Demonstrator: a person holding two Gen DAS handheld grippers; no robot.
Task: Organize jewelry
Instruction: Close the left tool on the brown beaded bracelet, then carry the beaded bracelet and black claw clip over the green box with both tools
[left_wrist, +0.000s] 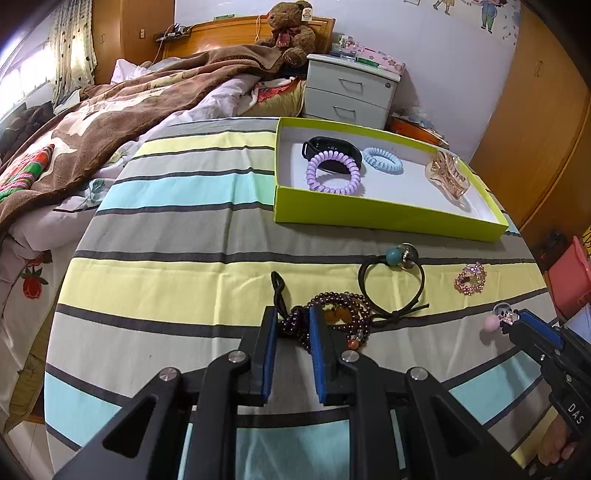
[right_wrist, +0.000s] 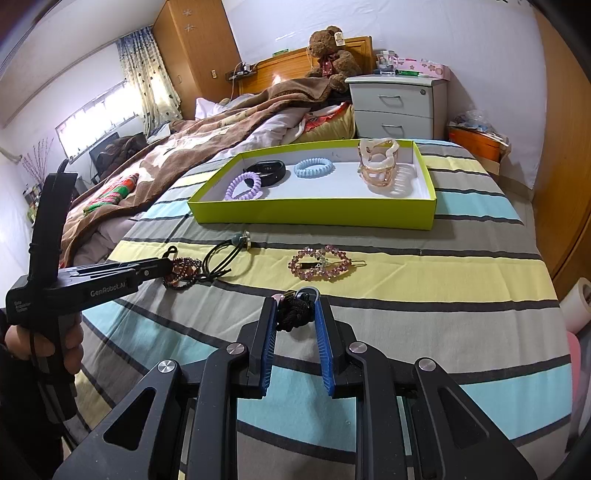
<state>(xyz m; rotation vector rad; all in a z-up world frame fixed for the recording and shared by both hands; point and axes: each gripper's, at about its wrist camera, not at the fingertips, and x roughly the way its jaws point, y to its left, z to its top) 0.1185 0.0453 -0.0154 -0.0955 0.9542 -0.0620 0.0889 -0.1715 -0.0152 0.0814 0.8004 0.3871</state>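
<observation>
- Box (left_wrist: 388, 218): shallow, lime-green, white inside, open, on the striped cloth.
- In the box: purple coil tie (left_wrist: 334, 173) leaning on a black band (left_wrist: 332, 153); blue coil tie (left_wrist: 383, 160) lying flat; amber claw clip (left_wrist: 447, 175) at the right end.
- Dark bead bracelet (left_wrist: 340, 310), heaped near the front of the cloth.
- Black elastic (left_wrist: 391, 280) with teal bead, beside the bracelet.
- Pink rhinestone clip (right_wrist: 321, 264), flat.
- Black knotted tie (right_wrist: 297, 312) with a pink bead.

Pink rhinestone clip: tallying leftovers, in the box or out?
Out. The pink rhinestone clip lies on the striped sheet, in front of the green box.
</observation>
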